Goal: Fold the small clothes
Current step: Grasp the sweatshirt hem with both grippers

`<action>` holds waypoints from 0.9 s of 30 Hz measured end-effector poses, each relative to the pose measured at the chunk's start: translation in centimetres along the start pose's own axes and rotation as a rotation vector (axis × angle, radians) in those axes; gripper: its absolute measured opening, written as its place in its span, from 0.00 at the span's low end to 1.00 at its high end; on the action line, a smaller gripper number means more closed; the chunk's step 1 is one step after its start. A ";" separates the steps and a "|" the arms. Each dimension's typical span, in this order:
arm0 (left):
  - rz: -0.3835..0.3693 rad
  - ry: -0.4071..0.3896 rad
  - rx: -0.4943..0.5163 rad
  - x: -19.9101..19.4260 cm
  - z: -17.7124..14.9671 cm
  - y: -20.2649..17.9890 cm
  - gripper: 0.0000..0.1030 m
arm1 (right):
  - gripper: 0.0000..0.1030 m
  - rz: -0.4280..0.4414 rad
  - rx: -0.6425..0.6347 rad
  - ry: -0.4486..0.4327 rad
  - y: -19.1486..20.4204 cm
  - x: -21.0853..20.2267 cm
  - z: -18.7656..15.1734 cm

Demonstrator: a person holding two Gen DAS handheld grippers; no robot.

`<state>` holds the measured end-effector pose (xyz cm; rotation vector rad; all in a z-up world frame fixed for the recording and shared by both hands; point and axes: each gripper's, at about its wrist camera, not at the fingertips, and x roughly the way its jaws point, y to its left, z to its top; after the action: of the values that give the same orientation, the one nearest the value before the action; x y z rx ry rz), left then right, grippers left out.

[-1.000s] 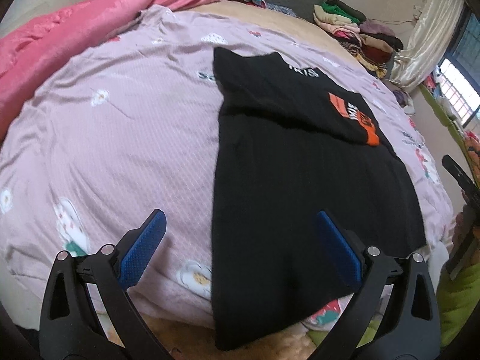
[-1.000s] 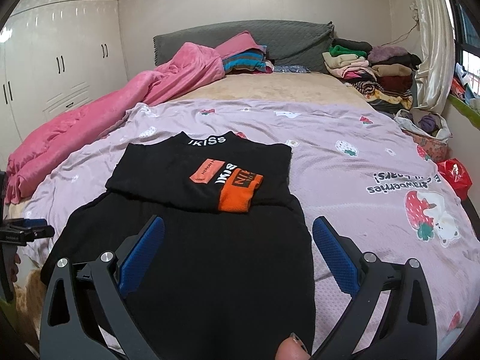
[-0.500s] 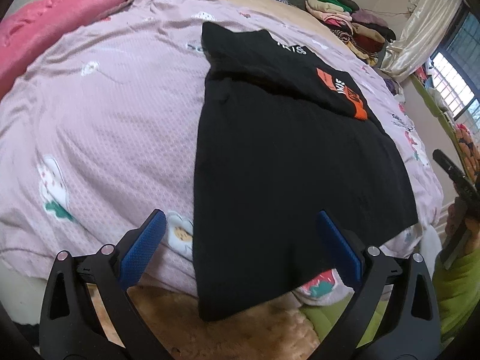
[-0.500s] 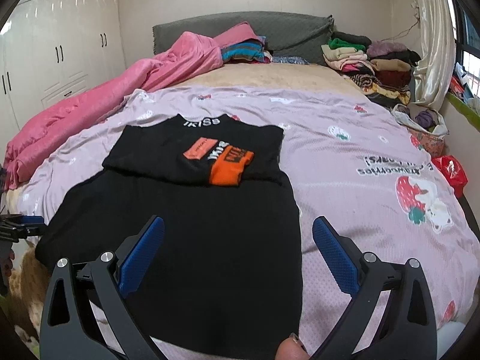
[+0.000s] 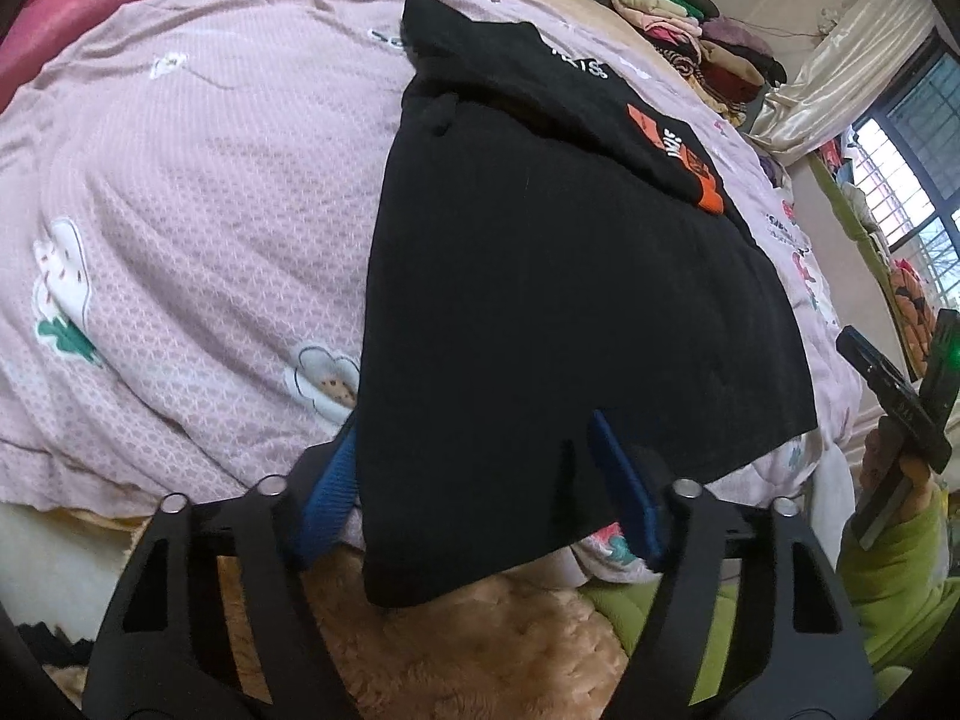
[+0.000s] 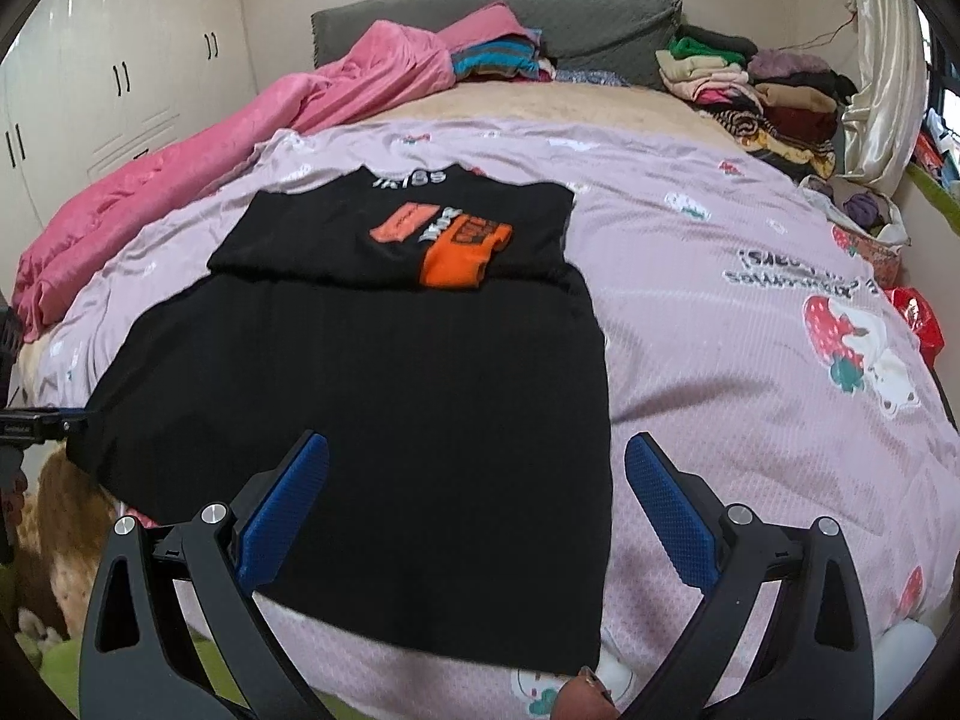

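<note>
Left wrist view has the left gripper (image 5: 474,468) at the near corner of the black garment (image 5: 540,312); its jaws are closing, with the hem corner between the blue pads (image 5: 624,492), the left pad partly hidden behind the cloth's edge; whether the pads already press on the fabric I cannot tell; the corner hangs over the bed's edge above a tan fluffy rug (image 5: 468,660); the garment lies flat on a pink printed sheet (image 5: 198,192), its top part folded down with an orange patch (image 5: 708,195) showing; at the right edge the right gripper (image 5: 900,396) is seen in a hand with a green sleeve (image 5: 894,576). Right wrist view shows the right gripper (image 6: 477,510) wide apart and holding nothing; its left pad sits over the garment (image 6: 372,408), its right pad over the bare sheet (image 6: 750,360), so the garment's right edge runs between them; a fingertip (image 6: 585,699) shows at the bottom edge; beyond lie a pink blanket (image 6: 240,150), a grey headboard (image 6: 600,18) and stacked folded clothes (image 6: 762,96); a white wardrobe (image 6: 120,78) stands at left.
</note>
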<state>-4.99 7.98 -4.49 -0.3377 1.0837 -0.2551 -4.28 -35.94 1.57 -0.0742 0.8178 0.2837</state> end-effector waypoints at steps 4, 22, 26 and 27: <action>0.002 -0.001 -0.003 0.0 -0.4 0.1 0.52 | 0.96 0.021 0.011 0.041 -0.4 0.4 -0.8; 0.029 -0.007 0.000 0.5 -0.7 0.2 0.49 | 0.61 0.124 0.121 0.251 -4.2 2.4 -6.0; 0.027 -0.009 -0.007 0.6 -0.7 0.3 0.49 | 0.29 0.136 0.135 0.250 -4.9 2.6 -6.5; 0.027 -0.009 -0.010 0.6 -0.7 0.4 0.49 | 0.16 0.140 0.133 0.239 -5.0 2.3 -6.5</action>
<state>-5.34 8.02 -5.42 -0.3331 1.0799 -0.2240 -5.96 -41.33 -4.78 0.0760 1.0801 0.3560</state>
